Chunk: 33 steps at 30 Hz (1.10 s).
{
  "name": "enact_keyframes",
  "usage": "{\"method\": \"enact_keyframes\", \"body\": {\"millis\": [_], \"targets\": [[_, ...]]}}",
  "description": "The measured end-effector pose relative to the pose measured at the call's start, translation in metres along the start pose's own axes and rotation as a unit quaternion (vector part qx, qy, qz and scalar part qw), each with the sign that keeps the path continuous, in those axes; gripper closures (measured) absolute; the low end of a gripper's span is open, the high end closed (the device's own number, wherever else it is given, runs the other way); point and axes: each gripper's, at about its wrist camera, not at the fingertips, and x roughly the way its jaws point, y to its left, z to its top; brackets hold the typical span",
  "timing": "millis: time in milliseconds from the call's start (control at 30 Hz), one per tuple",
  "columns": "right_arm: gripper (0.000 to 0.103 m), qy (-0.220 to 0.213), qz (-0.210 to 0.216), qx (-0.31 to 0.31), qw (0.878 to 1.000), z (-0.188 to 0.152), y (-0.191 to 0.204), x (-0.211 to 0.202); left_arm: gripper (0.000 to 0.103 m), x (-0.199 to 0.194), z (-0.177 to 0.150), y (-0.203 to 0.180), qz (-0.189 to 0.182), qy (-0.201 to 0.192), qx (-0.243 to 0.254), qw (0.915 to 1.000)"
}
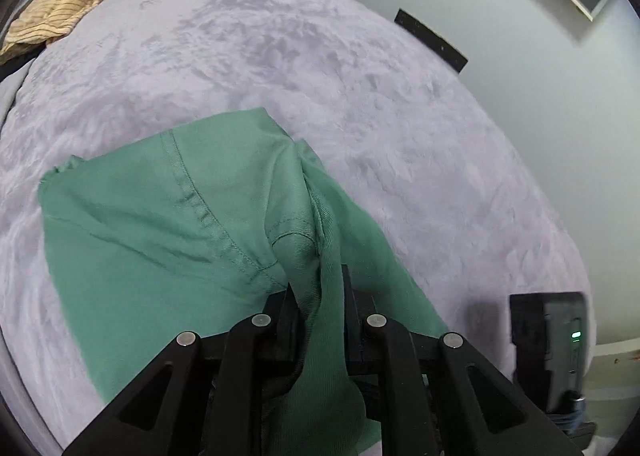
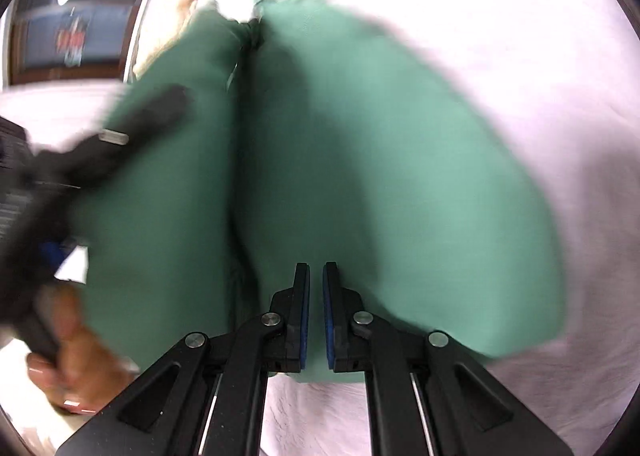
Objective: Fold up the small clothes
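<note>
The left tool (image 1: 318,292) was pinched onto a bunched fold of the green garment (image 1: 168,223), which spread across the grey plush blanket (image 1: 360,103) in the lower half of the frame. A striped yellow cloth (image 1: 60,7) lay at upper left, partly cut off. In the blurred right view, the right tool (image 2: 316,276) stood nearly closed, a narrow gap showing; whether it gripped the fabric could not be told.

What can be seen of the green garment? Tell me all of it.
The green garment is a plain woven, twill-looking cloth with stitched seams and what looks like a pocket edge. It lies partly spread on the pale plush blanket. The left hand-held gripper pinches a bunched fold; the right hand-held gripper, nearly closed, hovers over it, grasp unclear.
</note>
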Motion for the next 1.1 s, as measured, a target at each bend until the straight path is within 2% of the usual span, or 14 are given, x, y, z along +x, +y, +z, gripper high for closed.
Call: {"method": "enact_keyframes", "body": {"millis": [133, 233, 267, 300, 333, 400, 500, 567, 633, 733, 833, 967, 1067, 1100], "targets": [[0.096, -0.006, 0.029, 0.021, 0.999, 0.001, -0.022, -0.005, 0.088, 0.034, -0.006, -0.025, 0.054, 0.020, 0.038, 0.9976], [0.096, -0.002, 0.031, 0.019, 0.999, 0.000, -0.023, -0.001, 0.088, 0.023, -0.006, -0.032, 0.061, 0.010, 0.044, 0.9971], [0.096, -0.001, 0.034, 0.020, 0.999, 0.001, -0.022, 0.001, 0.083, 0.013, -0.006, -0.033, 0.059, 0.000, 0.042, 0.9974], [0.096, 0.000, 0.037, 0.021, 0.999, 0.001, -0.022, 0.001, 0.074, 0.006, -0.006, -0.035, 0.061, -0.008, 0.043, 0.9972], [0.096, 0.002, 0.038, 0.022, 0.999, 0.004, -0.025, 0.001, 0.040, -0.005, -0.007, -0.034, 0.057, -0.022, 0.045, 0.9971], [0.096, 0.002, 0.041, 0.023, 0.999, 0.008, -0.024, 0.002, 0.010, -0.037, -0.011, -0.036, 0.058, -0.077, 0.049, 0.9941], [0.095, -0.024, 0.071, 0.039, 0.996, 0.017, -0.037, -0.019, 0.010, -0.069, -0.015, -0.031, 0.047, -0.106, 0.047, 0.9921], [0.084, -0.038, 0.102, 0.065, 0.992, 0.020, -0.045, -0.025, 0.010, -0.089, -0.021, -0.013, 0.042, -0.120, 0.026, 0.9915], [0.067, -0.041, 0.131, 0.094, 0.986, 0.023, -0.053, -0.028, 0.010, -0.097, -0.022, 0.013, 0.050, -0.123, -0.004, 0.9912], [0.049, -0.040, 0.174, 0.112, 0.978, 0.026, -0.054, -0.027, 0.010, -0.102, -0.034, 0.069, 0.090, -0.112, -0.072, 0.9870], [0.042, -0.031, 0.212, 0.122, 0.969, 0.047, -0.051, -0.018, 0.010, -0.089, -0.053, 0.120, 0.134, -0.087, -0.133, 0.9782], [0.042, 0.008, 0.168, 0.081, 0.982, 0.071, -0.019, 0.000, 0.010, -0.056, -0.079, 0.163, 0.157, -0.048, -0.187, 0.9685], [0.046, 0.045, 0.092, 0.028, 0.994, 0.086, 0.005, 0.016, 0.010, -0.037, -0.091, 0.176, 0.142, -0.038, -0.219, 0.9646], [0.073, 0.051, 0.060, 0.000, 0.997, 0.090, 0.017, 0.021, 0.010, -0.034, -0.093, 0.176, 0.143, -0.036, -0.225, 0.9631]]}}
